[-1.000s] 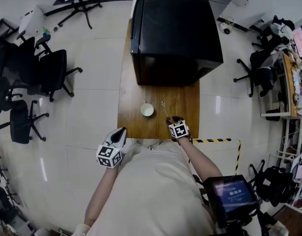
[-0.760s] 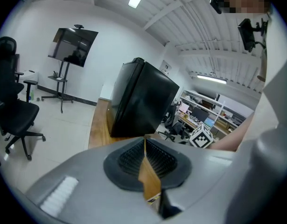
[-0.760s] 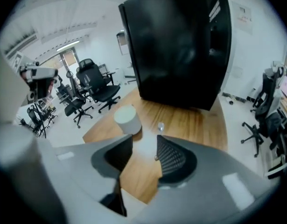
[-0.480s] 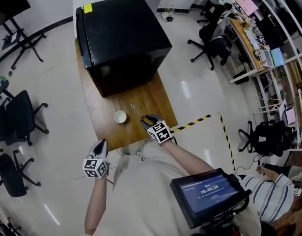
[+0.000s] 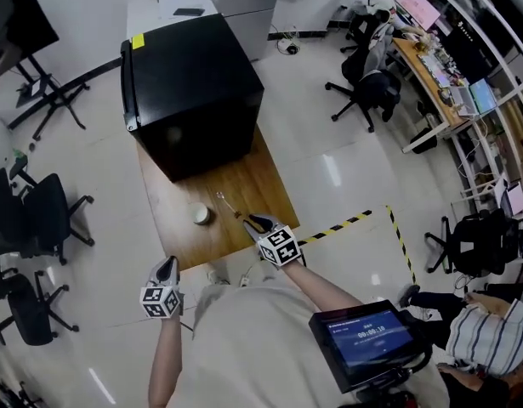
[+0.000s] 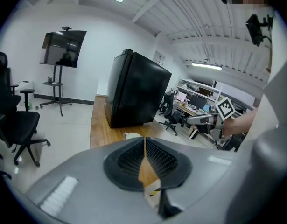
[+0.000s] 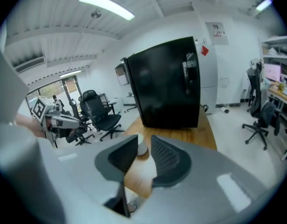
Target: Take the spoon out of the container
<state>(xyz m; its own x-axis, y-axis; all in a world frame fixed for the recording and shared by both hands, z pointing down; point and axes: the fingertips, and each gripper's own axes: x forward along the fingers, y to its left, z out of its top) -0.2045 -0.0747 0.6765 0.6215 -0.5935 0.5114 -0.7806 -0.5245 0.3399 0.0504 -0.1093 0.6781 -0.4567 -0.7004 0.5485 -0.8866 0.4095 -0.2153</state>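
A small white cup [image 5: 201,214] stands on the wooden table [image 5: 172,245] in front of a black cabinet [image 5: 189,92]. The metal spoon [image 5: 226,203] lies flat on the table just right of the cup. My right gripper [image 5: 259,225] hovers above the table's near right part, close to the spoon's handle end. Its jaws have just been closing, and a gap with nothing in it remains between them [image 7: 144,141]; the cup [image 7: 141,146] shows beyond. My left gripper [image 5: 165,270] hangs off the table's near edge, pads together and empty [image 6: 144,140].
Office chairs [image 5: 40,219] stand on the tiled floor to the left. Yellow-black tape [image 5: 346,225] marks the floor to the right. Desks with monitors [image 5: 440,58] line the far right. A tablet [image 5: 367,338] hangs at my chest.
My right gripper has lifted away from the table beside the spoon. The spoon still lies right of the cup. The head view has swung, and the left gripper has barely shifted.
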